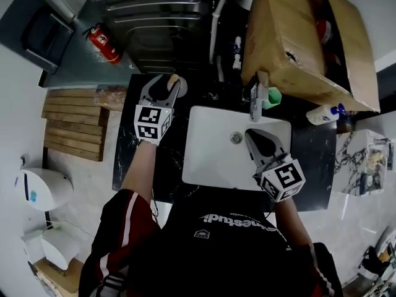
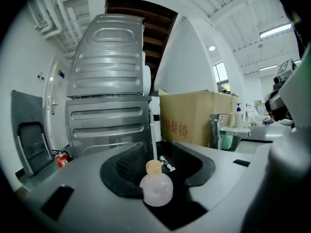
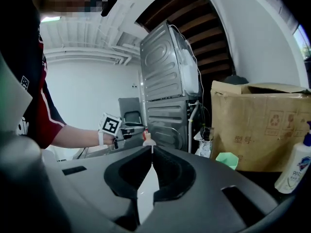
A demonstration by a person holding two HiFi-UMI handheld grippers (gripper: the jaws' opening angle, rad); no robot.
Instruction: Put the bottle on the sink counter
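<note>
The black sink counter [image 1: 124, 138] runs under both tools, with the white basin [image 1: 210, 159] set into it. The left gripper [image 1: 162, 91] is out over the counter's left part. The right gripper [image 1: 260, 142] hangs over the basin with its jaws pressed together and nothing between them.

In the left gripper view, the left gripper [image 2: 155, 159] has its jaws spread wide. The bottle [image 2: 156, 191] stands in the gap between them, nearer the back of the jaw opening than the tips. A dark gap shows on each side of it, so neither pad presses on it: it is let go, not gripped. In the head view the bottle [image 1: 174, 81] sits between the jaw tips on the dark counter, left of the basin.

This looks like the release step, with the placing itself as good as done. The next move calls for drawing the left gripper straight back along its own line. The jaws should stay spread so neither pad clips the bottle and tips it.

The bottle's long axis is vertical, crosswise to the jaws' reach, and its tan cap [image 2: 153, 167] points up.
</note>
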